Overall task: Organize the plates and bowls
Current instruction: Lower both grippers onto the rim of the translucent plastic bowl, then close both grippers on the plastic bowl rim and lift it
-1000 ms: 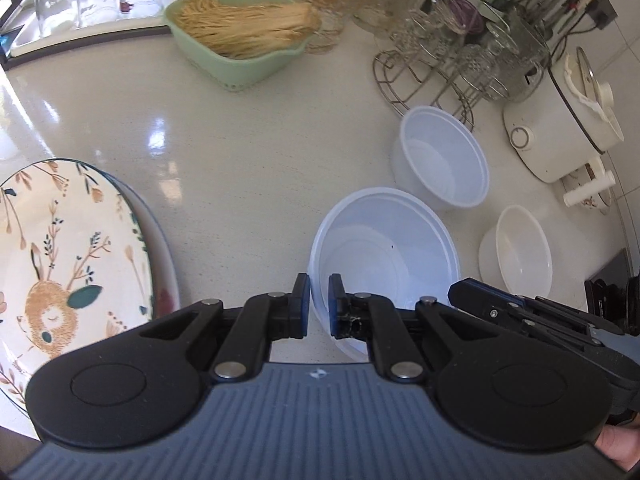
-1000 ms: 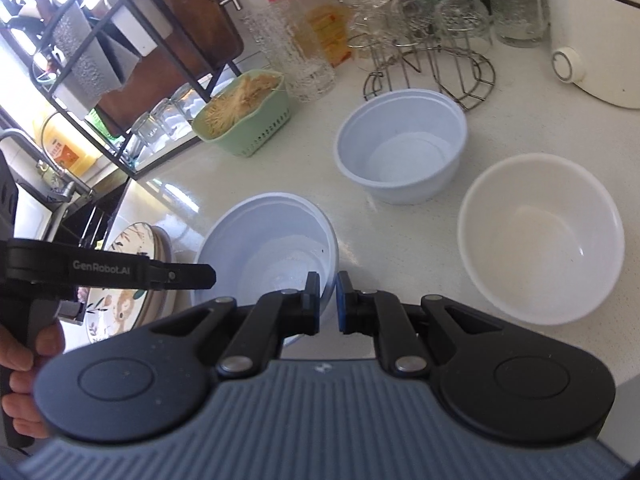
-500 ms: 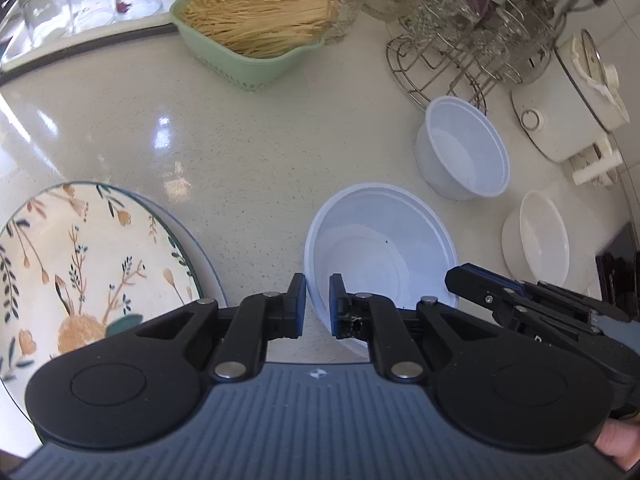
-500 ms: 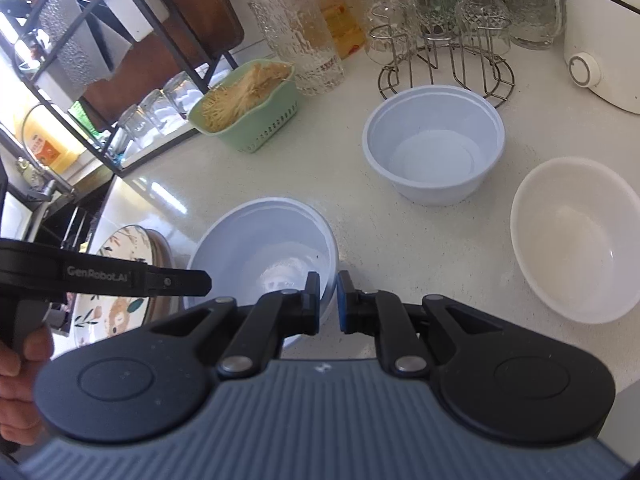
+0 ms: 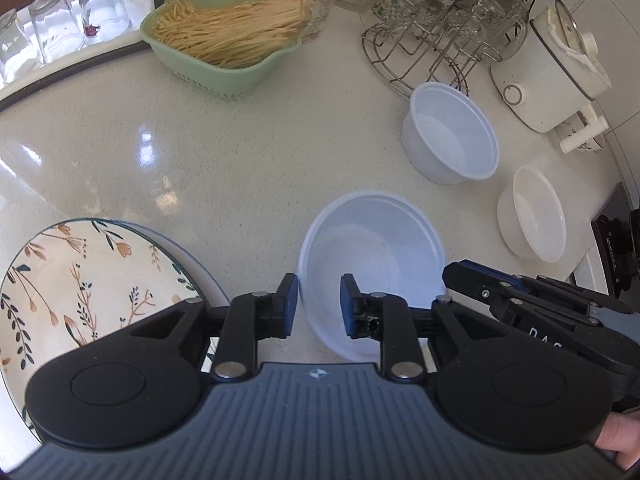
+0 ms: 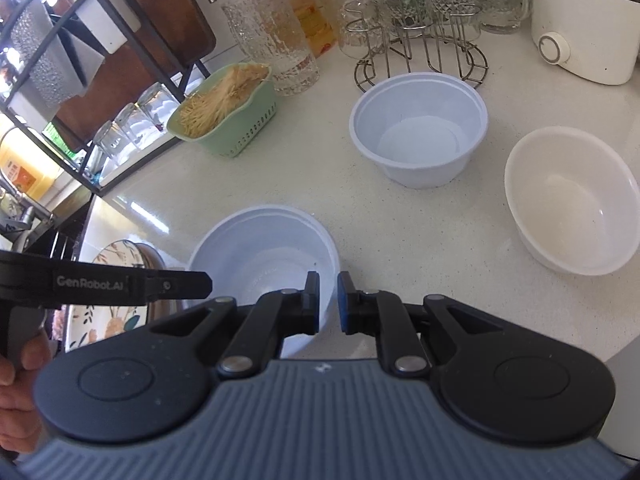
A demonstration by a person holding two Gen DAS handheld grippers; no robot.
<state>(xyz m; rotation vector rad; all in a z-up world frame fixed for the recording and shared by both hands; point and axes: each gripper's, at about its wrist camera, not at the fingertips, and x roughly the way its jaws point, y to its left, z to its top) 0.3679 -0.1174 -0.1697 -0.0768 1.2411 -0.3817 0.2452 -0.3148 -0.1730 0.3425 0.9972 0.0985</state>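
Note:
A wide pale-blue plastic bowl [image 5: 372, 260] stands on the white counter right before both grippers. My left gripper [image 5: 319, 306] points steeply down at it. Its jaws are opening, the bowl's near-left rim lies between them, and the pads do not press on it. My right gripper [image 6: 329, 300] is shut at the same bowl's [image 6: 264, 256] right rim, and I cannot tell whether it pinches that rim. A smaller, deeper pale-blue bowl [image 6: 418, 132] and a cream bowl [image 6: 572, 200] stand further right. A floral plate [image 5: 92, 280] lies on another plate at the left.
A green basket of dry noodles [image 5: 224, 40] stands at the back, with upturned glasses [image 5: 60, 20] on a rack shelf to its left. A wire glass stand [image 5: 440, 32] and a white cooker [image 5: 556, 76] are at the back right. A hand [image 6: 20, 380] holds the left gripper.
The left gripper's jaws have parted from shut to a small gap around the bowl's rim. Both views have drifted a little across the counter. The right jaws stay shut.

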